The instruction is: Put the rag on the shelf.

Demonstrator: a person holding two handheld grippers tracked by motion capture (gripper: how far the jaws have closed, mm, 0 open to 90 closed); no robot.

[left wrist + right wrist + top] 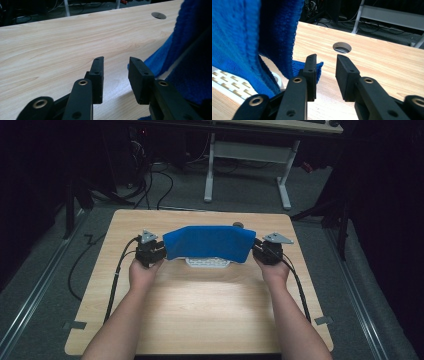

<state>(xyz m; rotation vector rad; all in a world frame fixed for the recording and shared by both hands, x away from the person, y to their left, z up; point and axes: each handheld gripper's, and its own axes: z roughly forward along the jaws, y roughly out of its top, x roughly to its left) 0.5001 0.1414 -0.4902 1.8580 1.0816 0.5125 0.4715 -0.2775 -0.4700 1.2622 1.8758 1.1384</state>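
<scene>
A blue knitted cloth (pixel 209 243) lies draped over a white slotted rack (pixel 207 262), hanging down its sides and hiding all but the rack's near edge.

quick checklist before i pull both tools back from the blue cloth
1. Left tool jaws apart with nothing between them: ok.
2. Right tool jaws apart with nothing between them: ok.
3. Blue cloth draped over the white slotted rack: ok, it hangs across it.
4. Cloth clear of the right tool: cannot tell, a corner lies just behind its jaw on the cloth side.
5. Cloth hanging evenly on both sides: cannot tell from these views.
6. Table free behind the hands for the pull-back: ok.
</scene>
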